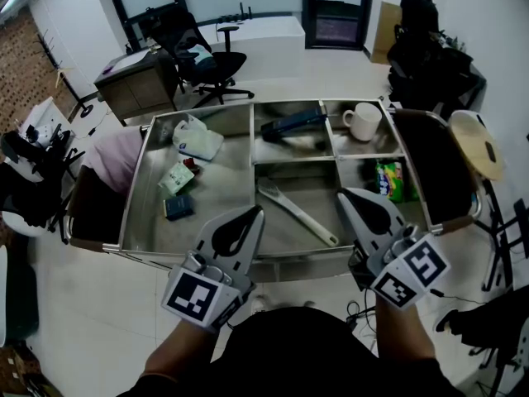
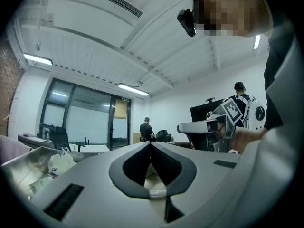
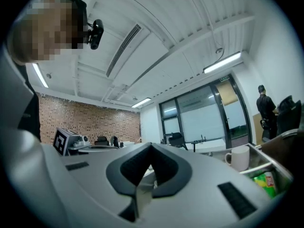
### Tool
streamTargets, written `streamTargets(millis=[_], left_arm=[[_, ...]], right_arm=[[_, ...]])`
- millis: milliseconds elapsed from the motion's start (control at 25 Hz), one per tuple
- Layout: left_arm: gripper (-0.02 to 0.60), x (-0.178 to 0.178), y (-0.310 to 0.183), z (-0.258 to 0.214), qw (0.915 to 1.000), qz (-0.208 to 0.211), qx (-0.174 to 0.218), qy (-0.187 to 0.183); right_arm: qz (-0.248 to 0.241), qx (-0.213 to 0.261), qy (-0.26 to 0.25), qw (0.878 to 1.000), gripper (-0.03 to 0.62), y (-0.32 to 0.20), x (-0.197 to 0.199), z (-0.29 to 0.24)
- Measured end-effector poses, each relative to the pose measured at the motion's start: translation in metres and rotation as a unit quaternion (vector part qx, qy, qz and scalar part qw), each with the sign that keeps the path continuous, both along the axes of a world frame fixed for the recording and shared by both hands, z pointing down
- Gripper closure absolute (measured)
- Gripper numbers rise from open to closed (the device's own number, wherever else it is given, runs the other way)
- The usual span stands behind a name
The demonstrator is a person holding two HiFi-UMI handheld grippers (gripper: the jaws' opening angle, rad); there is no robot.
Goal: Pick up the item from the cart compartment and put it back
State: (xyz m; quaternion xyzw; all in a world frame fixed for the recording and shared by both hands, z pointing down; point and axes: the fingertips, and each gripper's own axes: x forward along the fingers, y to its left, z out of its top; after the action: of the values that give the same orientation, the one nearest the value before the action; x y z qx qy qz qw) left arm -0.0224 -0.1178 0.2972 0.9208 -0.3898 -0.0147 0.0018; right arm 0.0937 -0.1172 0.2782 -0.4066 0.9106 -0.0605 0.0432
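A steel cart [image 1: 140, 190] with several compartments stands in front of me. Its left bin holds a white plastic bag [image 1: 198, 137], a green packet [image 1: 175, 178] and a dark blue item [image 1: 178, 207]. A blue and black tool [image 1: 293, 125] lies in the far middle bin, and a white long-handled tool [image 1: 296, 214] in the near middle one. On the right are a white mug [image 1: 362, 121] and a green packet [image 1: 389, 180]. My left gripper [image 1: 257, 212] and right gripper [image 1: 342, 193] hover over the cart's near edge, both shut and empty, tips raised. The gripper views look across the room.
An office chair [image 1: 202, 56] and a wooden cabinet [image 1: 136, 85] stand beyond the cart. A round stool [image 1: 475, 143] is at the right. A person [image 1: 420, 11] is working at the far right. Dark equipment [image 1: 29, 172] sits at the left.
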Motion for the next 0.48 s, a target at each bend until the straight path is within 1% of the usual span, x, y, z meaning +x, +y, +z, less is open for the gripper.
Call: streamTargets(millis=[160, 480], left_arm=[[0.581, 0.002, 0.003, 0.005, 1.0, 0.004, -0.004, -0.003], [0.581, 0.0, 0.003, 0.008, 0.9999, 0.004, -0.008, -0.006]], right_arm=[[0.012, 0.002, 0.011, 1.0, 0.582, 0.007, 0.004, 0.008], [0.027, -0.016, 0.032, 0.999, 0.582, 0.011, 0.009, 0.035]])
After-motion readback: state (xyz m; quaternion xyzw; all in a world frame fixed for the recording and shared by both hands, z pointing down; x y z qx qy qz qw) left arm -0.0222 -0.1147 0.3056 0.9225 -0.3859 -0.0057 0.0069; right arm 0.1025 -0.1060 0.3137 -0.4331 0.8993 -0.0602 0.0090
